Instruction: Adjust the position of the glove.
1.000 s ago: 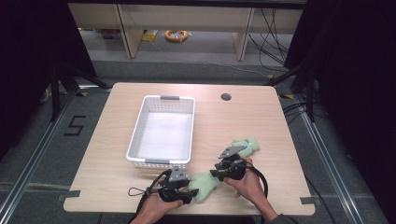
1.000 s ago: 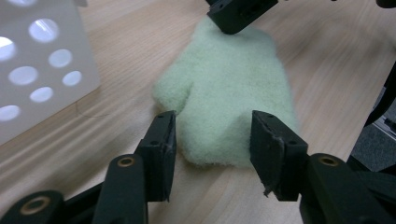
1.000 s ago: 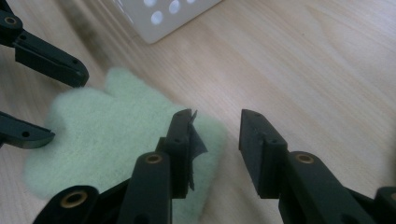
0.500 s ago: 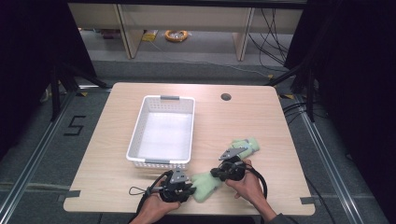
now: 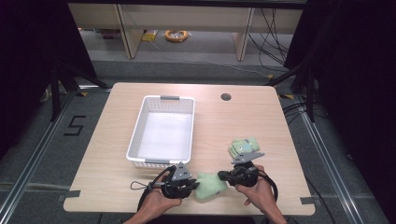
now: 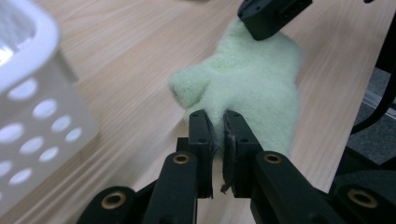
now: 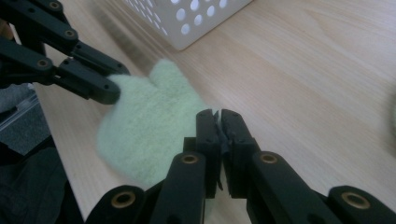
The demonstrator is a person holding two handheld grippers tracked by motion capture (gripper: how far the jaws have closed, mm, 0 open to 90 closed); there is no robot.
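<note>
- At lower centre of the high view: pale green fluffy mitten [image 5: 208, 185] flat on the tabletop [image 5: 116, 154], near the front edge, between the two hand-held grippers.
- Left hand-held gripper [image 5: 192, 185], at lower left of the mitten in the high view: held in the left hand [image 5: 156, 205], jaws clenched on the mitten's near edge. In the left gripper view [image 6: 218, 128], the two black jaws nearly together with green fabric pinched between them; mitten [image 6: 247, 86] spread beyond, thumb lobe toward the frame's left.
- Right hand-held gripper [image 5: 223, 177], at lower right of centre in the high view: held in the right hand [image 5: 259, 193], grey three-cornered plate on top. In the right gripper view [image 7: 218, 117], jaws pressed together over the mitten's [image 7: 144, 123] edge, clenched on the fabric.
- Upper left of the right gripper view: black jaws of the left hand-held gripper [image 7: 112, 88] touching the far side of the mitten.
- Left of centre in the high view: white perforated basket [image 5: 135, 135], upright, just behind the left hand-held gripper, apart from the mitten.
- Right of centre in the high view: second green fabric item [image 5: 243, 147] on the tabletop, just behind the right hand-held gripper; kind too small to tell.
- Upper right part of the tabletop: round dark hole [image 5: 226, 97].
</note>
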